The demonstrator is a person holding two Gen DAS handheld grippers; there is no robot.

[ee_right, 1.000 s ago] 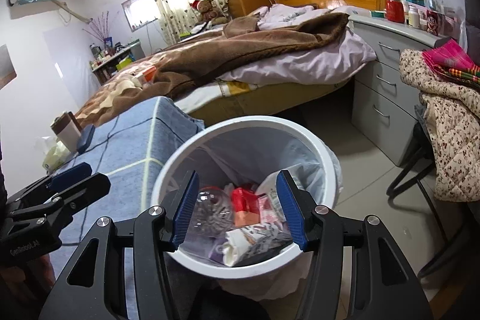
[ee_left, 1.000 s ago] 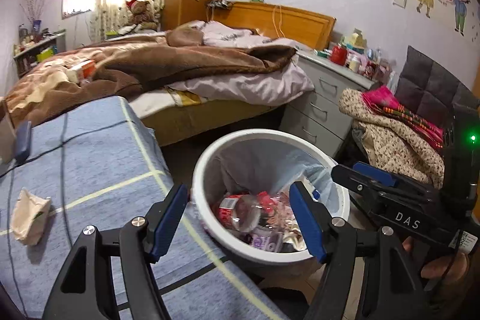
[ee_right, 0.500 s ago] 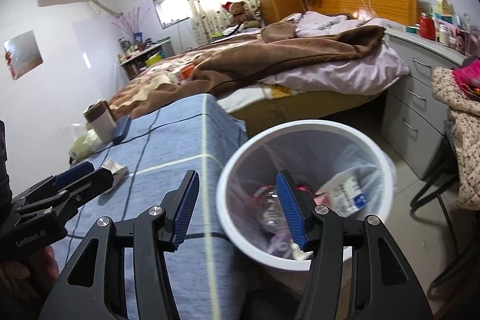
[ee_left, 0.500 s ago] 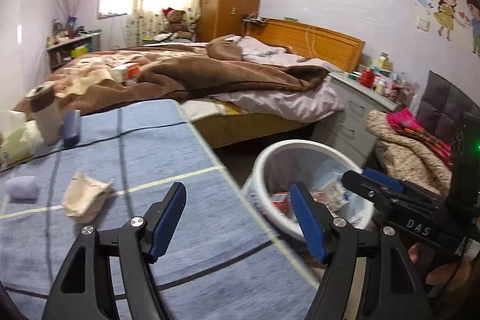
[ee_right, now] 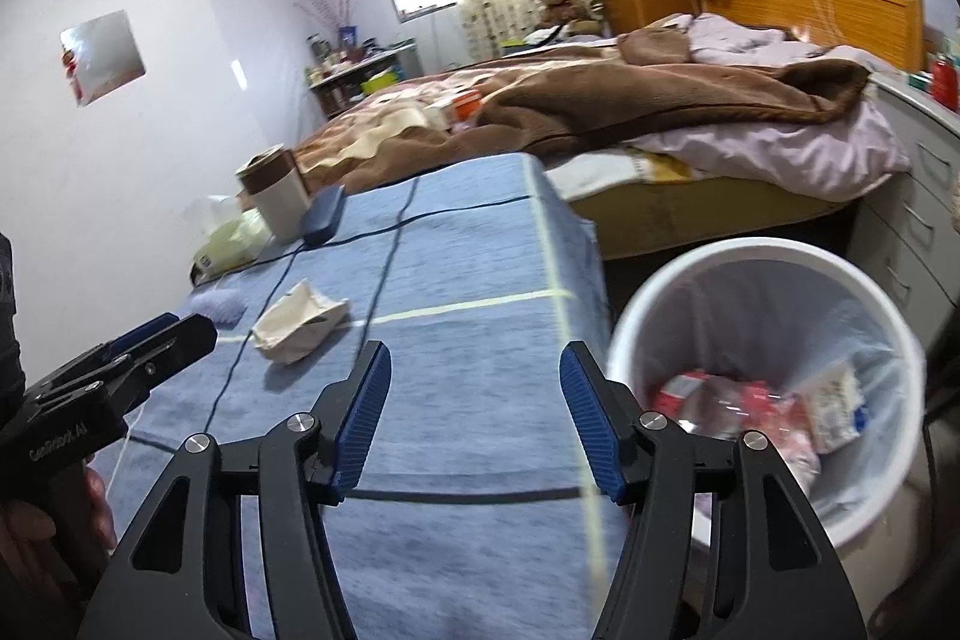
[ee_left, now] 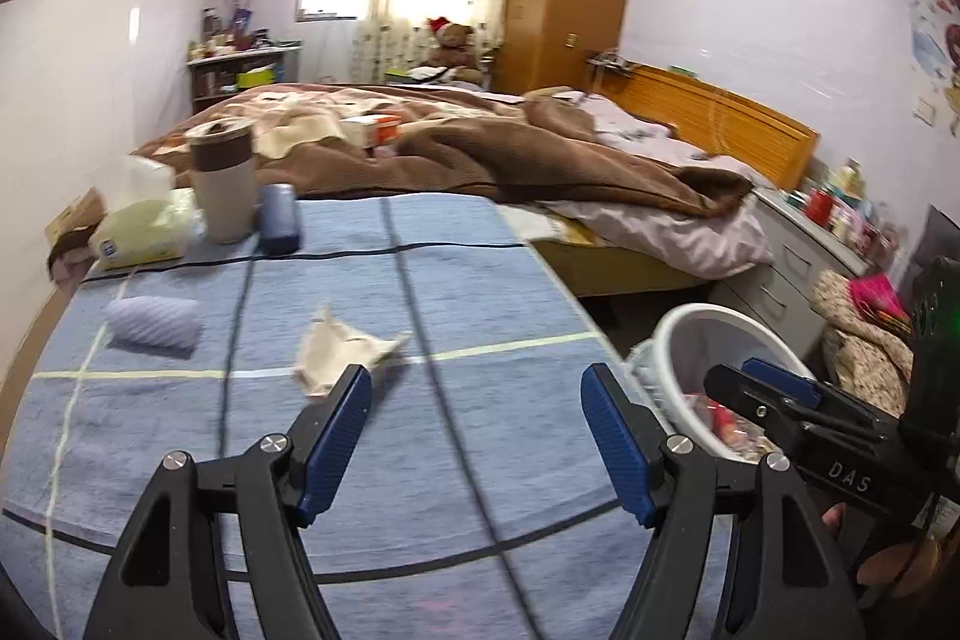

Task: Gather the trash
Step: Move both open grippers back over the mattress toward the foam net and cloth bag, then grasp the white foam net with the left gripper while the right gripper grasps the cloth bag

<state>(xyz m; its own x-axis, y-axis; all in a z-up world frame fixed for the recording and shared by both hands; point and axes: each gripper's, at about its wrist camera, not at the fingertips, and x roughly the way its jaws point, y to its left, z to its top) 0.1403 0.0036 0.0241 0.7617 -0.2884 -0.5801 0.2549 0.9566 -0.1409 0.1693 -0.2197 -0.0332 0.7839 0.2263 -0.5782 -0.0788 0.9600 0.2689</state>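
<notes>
A: Two sets of tongs are over the table [ee_left: 480,280], which wears a blue cloth with crossing stripes. The left tongs [ee_left: 477,436] stand apart with nothing between the pads. The right tongs [ee_right: 474,412] are widening at this moment, and nothing sits between them either.

B: Where is the trash?

A: Take the white bin [ee_right: 768,388] as the landmark. It stands on the floor just off the table's edge, lined with a clear bag and already holding wrappers and packets. A crumpled cream wrapper [ee_left: 339,352] lies on the cloth, well apart from the bin, just ahead of the left tongs' near pad. I cannot tell whether that pad touches it.

B: What else is on the cloth?

A: Farther from the bin than the wrapper, a pale ribbed roll [ee_left: 153,325]. Farther still, at the table's far end, a tissue pack [ee_left: 141,229], a beige tumbler with a brown band [ee_left: 222,187] and a dark blue case [ee_left: 277,219] stand close together. An unmade bed with a brown blanket [ee_left: 540,148] lies beyond the bin.
</notes>
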